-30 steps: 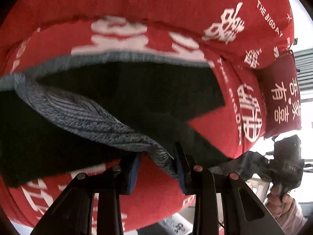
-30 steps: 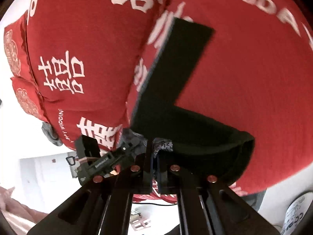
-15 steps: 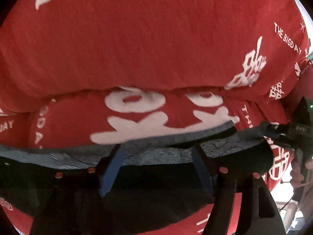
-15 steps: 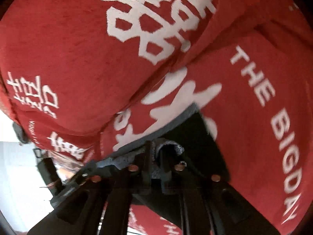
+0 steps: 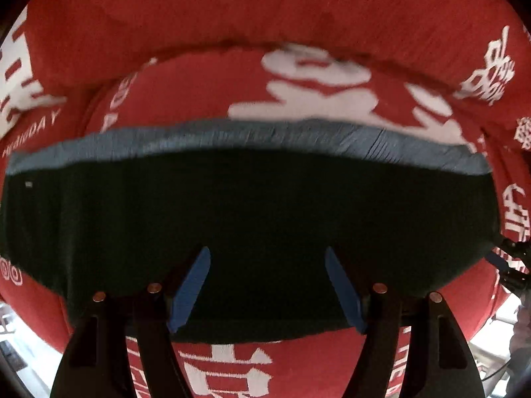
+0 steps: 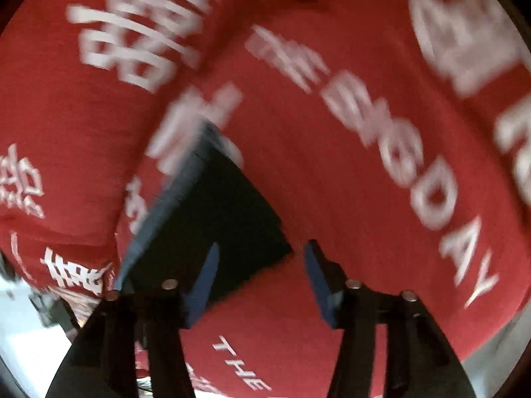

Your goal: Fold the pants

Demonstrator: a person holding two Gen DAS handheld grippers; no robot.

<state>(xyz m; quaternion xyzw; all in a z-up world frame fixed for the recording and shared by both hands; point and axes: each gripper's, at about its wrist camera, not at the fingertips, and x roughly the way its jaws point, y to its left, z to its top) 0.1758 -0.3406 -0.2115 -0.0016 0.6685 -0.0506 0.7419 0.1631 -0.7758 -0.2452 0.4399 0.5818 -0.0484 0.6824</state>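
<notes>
The left wrist view shows the whole dark pants (image 5: 252,225) lying flat on the red bedspread (image 5: 265,13), grey waistband (image 5: 252,137) along the far edge; the right view catches only one corner (image 6: 212,222). The left gripper (image 5: 267,285) and right gripper (image 6: 260,278) both have their jaws apart, gripping nothing. Pale floor shows at the frame corners.

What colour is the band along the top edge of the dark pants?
Grey-blue. The band on the pants shows best in the left wrist view.
</notes>
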